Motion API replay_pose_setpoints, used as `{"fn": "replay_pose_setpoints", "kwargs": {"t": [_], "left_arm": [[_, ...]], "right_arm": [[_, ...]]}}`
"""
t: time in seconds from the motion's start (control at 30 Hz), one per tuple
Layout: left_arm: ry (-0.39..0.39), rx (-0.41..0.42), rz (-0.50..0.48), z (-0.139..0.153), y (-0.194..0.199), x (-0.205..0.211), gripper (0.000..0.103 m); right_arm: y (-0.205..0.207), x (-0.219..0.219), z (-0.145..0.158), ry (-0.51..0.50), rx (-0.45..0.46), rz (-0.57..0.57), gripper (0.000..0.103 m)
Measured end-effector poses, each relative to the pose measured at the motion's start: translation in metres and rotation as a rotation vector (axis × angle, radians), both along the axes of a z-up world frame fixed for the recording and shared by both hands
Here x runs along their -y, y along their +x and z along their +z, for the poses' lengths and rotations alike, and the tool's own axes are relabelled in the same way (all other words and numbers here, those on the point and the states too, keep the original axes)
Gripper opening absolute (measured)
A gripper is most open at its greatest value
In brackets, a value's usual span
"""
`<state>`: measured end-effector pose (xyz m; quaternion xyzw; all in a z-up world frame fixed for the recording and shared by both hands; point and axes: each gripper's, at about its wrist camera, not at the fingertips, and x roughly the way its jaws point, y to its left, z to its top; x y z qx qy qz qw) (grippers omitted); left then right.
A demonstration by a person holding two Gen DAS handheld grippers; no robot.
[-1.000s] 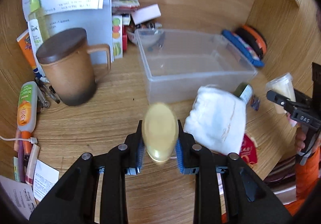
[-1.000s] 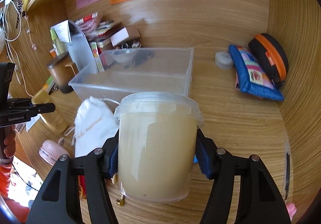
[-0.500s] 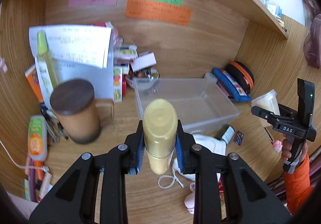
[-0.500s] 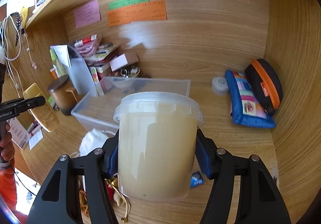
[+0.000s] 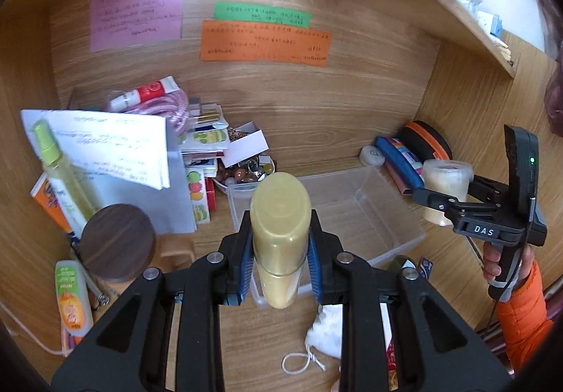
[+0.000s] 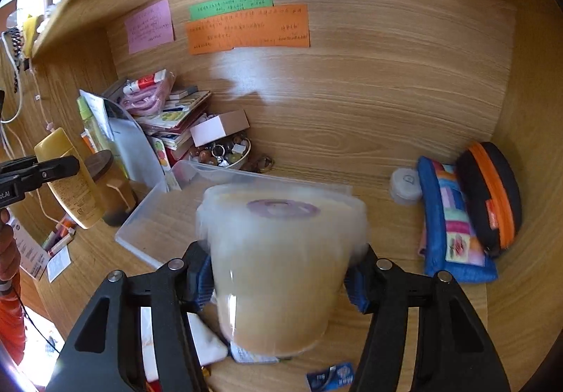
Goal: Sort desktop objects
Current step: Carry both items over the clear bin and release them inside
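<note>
My left gripper (image 5: 280,251) is shut on a gold-yellow bottle (image 5: 280,237) and holds it in the air in front of the clear plastic bin (image 5: 369,216). The bottle also shows in the right wrist view (image 6: 70,181). My right gripper (image 6: 281,272) is shut on a clear lidded tub of beige cream (image 6: 281,269), tilted forward above the near edge of the bin (image 6: 158,223). In the left wrist view the tub (image 5: 445,181) hangs right of the bin. The bin looks empty.
A brown lidded mug (image 5: 118,241) and tubes stand left. Papers, boxes and a bowl of trinkets (image 6: 225,153) pile at the back left. A blue pouch (image 6: 454,226) and black-orange case (image 6: 492,195) lie right. A white drawstring bag (image 5: 327,332) lies in front.
Both grippers have risen and tipped upward, so the back wall and notes fill more of the view. The tub now tilts forward and is blurred. The bottle is higher above the desk.
</note>
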<state>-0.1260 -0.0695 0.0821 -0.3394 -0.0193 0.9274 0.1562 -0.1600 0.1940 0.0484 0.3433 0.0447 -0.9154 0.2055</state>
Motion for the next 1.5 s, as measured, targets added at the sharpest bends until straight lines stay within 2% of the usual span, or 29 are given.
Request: {"fn": "replay_pose_setpoints", "kwargs": {"t": [0.43,0.73,1.13,1.3,1.4,1.5], "left_arm": [[-0.047,0.123,-0.036,-0.045,-0.075,-0.028,0.026],[-0.101,0.178,-0.026,-0.075,-0.11,-0.036,0.026],[-0.138,0.218,-0.023,-0.094,-0.123,-0.038,0.026],[-0.172,0.226,-0.018,-0.097,-0.125,-0.042,0.026],[-0.18,0.227,-0.015,-0.096,-0.124,-0.041,0.026],[-0.193,0.216,-0.011,-0.093,-0.119,-0.039,0.026]], "right_arm": [[-0.065,0.028,-0.053,0.127,0.129,0.036,0.055],[-0.091,0.054,-0.079,0.279,0.19,0.1,0.055],[-0.097,0.074,-0.104,0.482,0.27,0.158,0.055],[-0.096,0.076,-0.108,0.521,0.302,0.165,0.056],[-0.093,0.079,-0.105,0.552,0.294,0.16,0.062],[-0.088,0.08,-0.099,0.578,0.271,0.15,0.064]]}}
